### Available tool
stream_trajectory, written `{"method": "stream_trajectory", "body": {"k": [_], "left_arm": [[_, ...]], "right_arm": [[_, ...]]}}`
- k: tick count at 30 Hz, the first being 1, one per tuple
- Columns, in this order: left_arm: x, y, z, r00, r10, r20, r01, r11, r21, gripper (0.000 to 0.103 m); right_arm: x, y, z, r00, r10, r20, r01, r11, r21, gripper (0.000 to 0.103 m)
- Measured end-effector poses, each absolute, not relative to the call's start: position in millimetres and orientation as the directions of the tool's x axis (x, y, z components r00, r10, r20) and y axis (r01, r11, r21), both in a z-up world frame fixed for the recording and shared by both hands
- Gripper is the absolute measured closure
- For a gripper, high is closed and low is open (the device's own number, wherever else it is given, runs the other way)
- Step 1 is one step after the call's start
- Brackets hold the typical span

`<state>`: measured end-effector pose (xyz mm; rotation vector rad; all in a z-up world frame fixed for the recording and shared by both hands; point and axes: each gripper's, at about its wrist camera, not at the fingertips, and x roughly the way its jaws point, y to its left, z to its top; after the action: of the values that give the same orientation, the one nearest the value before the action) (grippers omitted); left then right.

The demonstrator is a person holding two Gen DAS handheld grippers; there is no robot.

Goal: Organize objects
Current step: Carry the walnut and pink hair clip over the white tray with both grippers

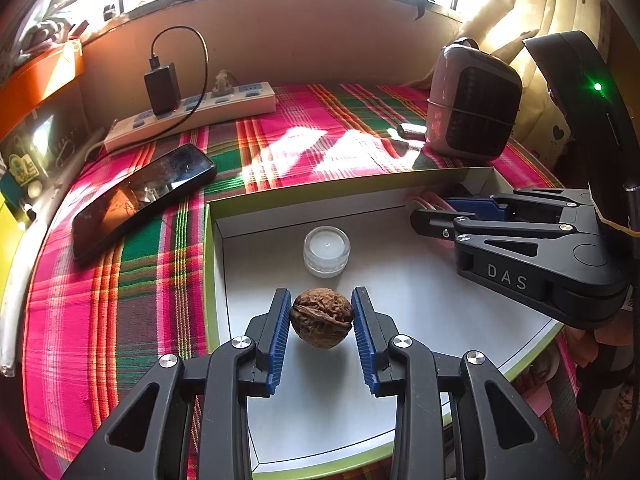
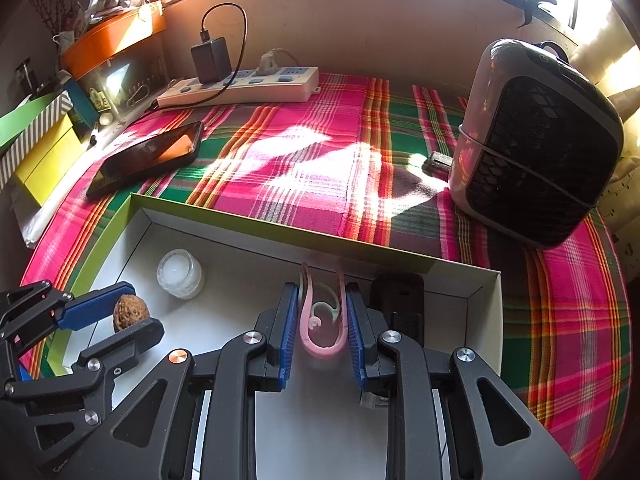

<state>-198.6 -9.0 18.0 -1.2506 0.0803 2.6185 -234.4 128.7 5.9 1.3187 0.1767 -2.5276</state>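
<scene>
Grippers at work over a shallow white cardboard tray with green rim (image 1: 212,240): the left gripper (image 1: 321,316) clamps a wrinkled brown walnut (image 1: 321,317) just above the tray floor, near a small clear plastic jar (image 1: 327,251); the right gripper (image 2: 322,320) pinches a pink looped plastic hook (image 2: 320,330). Both appear mid-placement; the next move is likely lowering, then releasing each item inside.

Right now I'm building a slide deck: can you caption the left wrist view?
Left gripper holds a walnut over the white box, near a small clear jar.
</scene>
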Motion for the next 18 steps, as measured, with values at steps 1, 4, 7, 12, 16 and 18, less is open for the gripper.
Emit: {"method": "stream_trajectory", "body": {"k": [1, 4, 7, 12, 16, 18], "left_arm": [[-198.8, -9.1, 17.9, -0.605, 0.189, -0.773, -0.236, -0.970, -0.053, 0.074], [-198.7, -8.1, 17.3, -0.606, 0.185, -0.774, -0.238, -0.970, -0.046, 0.074], [-198.5, -7.8, 17.1, -0.606, 0.184, -0.774, -0.238, -0.970, -0.044, 0.074], [-198.4, -7.2, 16.2, -0.605, 0.184, -0.775, -0.241, -0.970, -0.042, 0.074], [-198.3, -7.1, 16.0, -0.605, 0.183, -0.775, -0.241, -0.970, -0.040, 0.074], [-198.1, -7.2, 15.8, -0.605, 0.183, -0.775, -0.241, -0.970, -0.041, 0.074]], "right_arm": [[-234.6, 128.3, 5.4, -0.540, -0.190, -0.820, 0.305, -0.952, 0.019, 0.079], [-234.9, 128.1, 5.0, -0.539, -0.186, -0.821, 0.306, -0.952, 0.014, 0.079], [-235.4, 127.6, 4.6, -0.537, -0.181, -0.824, 0.305, -0.952, 0.011, 0.079], [-235.3, 126.7, 4.6, -0.537, -0.174, -0.825, 0.304, -0.953, 0.003, 0.079], [-235.3, 126.0, 4.6, -0.537, -0.171, -0.826, 0.302, -0.953, 0.001, 0.079], [-235.5, 125.1, 4.9, -0.537, -0.168, -0.827, 0.303, -0.953, -0.003, 0.079]]}}
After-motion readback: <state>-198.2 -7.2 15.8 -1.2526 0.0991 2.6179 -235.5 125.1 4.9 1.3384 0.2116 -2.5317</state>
